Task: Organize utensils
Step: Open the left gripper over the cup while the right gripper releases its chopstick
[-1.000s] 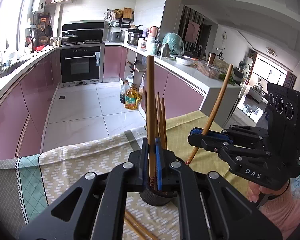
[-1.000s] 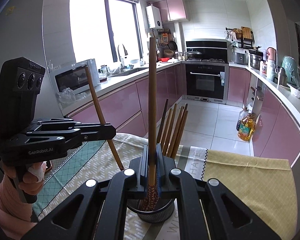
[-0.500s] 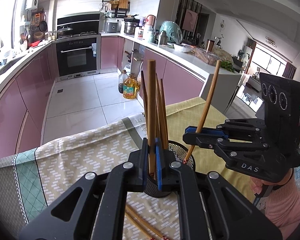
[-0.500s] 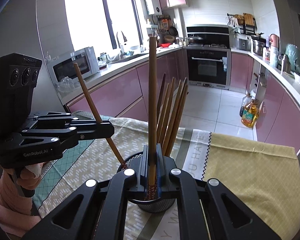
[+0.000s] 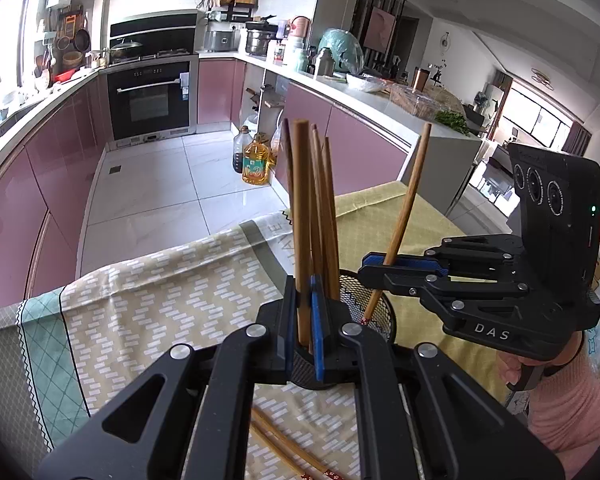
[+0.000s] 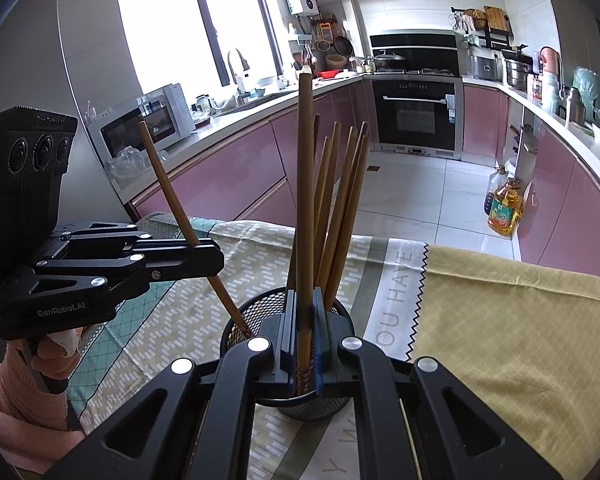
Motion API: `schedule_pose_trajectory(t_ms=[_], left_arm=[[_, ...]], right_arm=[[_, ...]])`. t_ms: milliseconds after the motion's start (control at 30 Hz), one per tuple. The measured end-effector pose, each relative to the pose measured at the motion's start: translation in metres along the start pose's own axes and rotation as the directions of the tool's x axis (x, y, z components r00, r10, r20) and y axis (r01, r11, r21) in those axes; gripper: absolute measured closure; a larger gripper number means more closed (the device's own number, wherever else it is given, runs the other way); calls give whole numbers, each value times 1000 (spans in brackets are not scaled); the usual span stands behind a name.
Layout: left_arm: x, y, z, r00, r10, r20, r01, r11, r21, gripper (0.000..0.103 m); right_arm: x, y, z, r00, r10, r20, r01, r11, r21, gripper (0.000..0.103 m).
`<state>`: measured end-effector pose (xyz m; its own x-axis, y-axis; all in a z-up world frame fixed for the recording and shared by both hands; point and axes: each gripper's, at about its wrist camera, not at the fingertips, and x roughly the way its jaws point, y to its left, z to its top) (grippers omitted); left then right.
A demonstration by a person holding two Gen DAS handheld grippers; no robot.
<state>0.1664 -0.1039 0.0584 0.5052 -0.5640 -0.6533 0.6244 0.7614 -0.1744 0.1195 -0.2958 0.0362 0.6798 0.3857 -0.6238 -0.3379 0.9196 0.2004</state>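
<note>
A black mesh holder (image 6: 260,312) stands on the tablecloth with several wooden chopsticks (image 6: 340,200) upright in it; it also shows in the left wrist view (image 5: 364,292). My left gripper (image 5: 303,312) is shut on one chopstick (image 5: 302,200), held upright over the holder; it shows from the side in the right wrist view (image 6: 204,258). My right gripper (image 6: 306,328) is shut on another chopstick (image 6: 305,180), whose patterned tip reaches into the holder; it shows in the left wrist view (image 5: 374,266).
More chopsticks (image 5: 284,452) lie on the patterned tablecloth (image 5: 160,304) just under my left gripper. The table edge (image 6: 500,260) drops to the tiled kitchen floor beyond. Pink cabinets and an oven stand at the back.
Both grippers have lowered their chopsticks toward the holder; the chopstick tips now sit lower, at and inside the mesh rim.
</note>
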Motion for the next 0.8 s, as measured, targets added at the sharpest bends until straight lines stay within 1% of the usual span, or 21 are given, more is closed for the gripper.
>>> schedule_pose_trajectory(t_ms=[267,800], left_arm=[[11,4,-3,1000,9,-9,-9,1000,-3,96],[23,8,-2,1000,20,-15,-20,999,-29,94]], right_arm=[[4,-5,-1,1000,-2,-16,3,1000,14,97],[11,-14,4,999,-32,-3,32,999,41,97]])
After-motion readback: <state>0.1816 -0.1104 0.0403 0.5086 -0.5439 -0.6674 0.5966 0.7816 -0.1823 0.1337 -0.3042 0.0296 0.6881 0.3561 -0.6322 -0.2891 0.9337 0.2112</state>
